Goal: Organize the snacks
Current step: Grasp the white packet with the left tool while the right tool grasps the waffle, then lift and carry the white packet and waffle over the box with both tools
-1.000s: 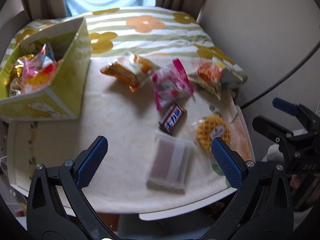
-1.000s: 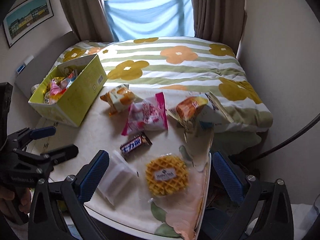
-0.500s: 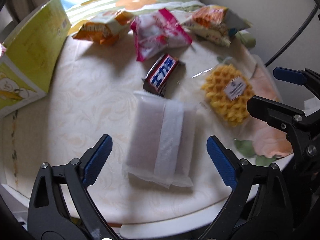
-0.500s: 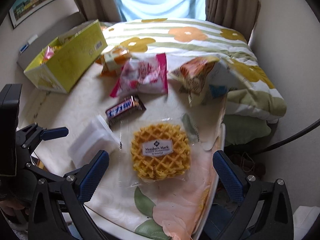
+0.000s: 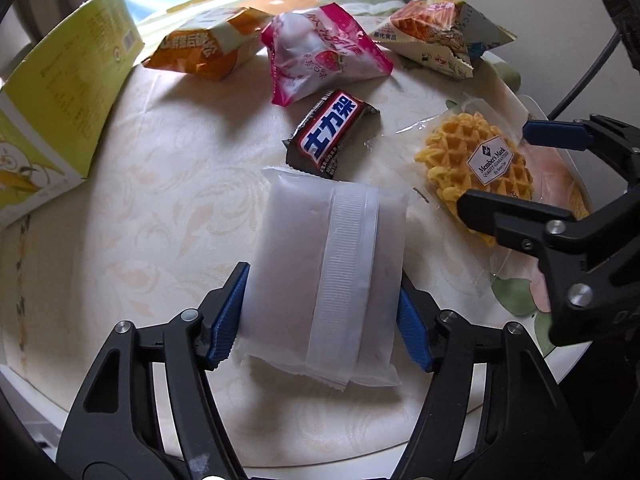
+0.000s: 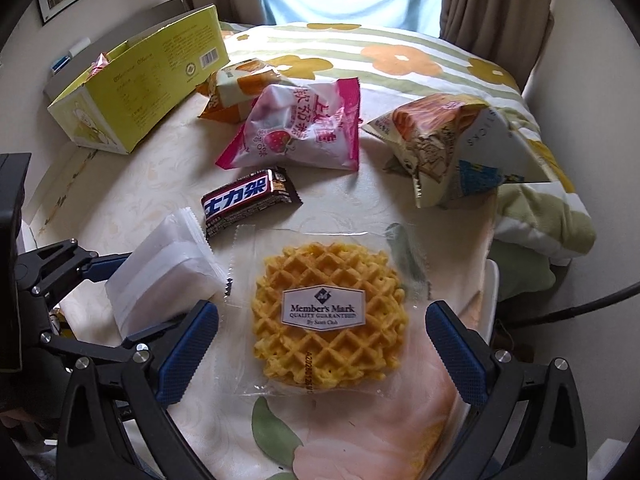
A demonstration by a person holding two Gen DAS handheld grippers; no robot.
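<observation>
**Left gripper closing on white pouch, right gripper wide over waffle**

The left gripper (image 5: 322, 316) points steeply down at the table (image 5: 168, 184). Its jaws have just been closing and the blue pads (image 5: 228, 320) now sit against both sides of the white pouch (image 5: 328, 264), which lies flat on the tablecloth. The pouch looks pinched between them. The right gripper (image 6: 320, 354) hangs over the waffle (image 6: 328, 316) with jaws spread wide, pads clear of the wrapper on either side, nothing held. The waffle sits in a clear wrapper just right of the pouch, near the table's front edge. A chocolate bar (image 5: 330, 134) lies just behind the pouch, its end touching or nearly touching the pouch's top seam. Behind that, a pink pack (image 5: 320, 52), an orange pack (image 5: 204, 48) to its left and a biscuit bag (image 5: 440, 36) to its right. The yellow box (image 6: 140, 92) stands open at the table's far left, with some wrapped snacks inside.
</observation>
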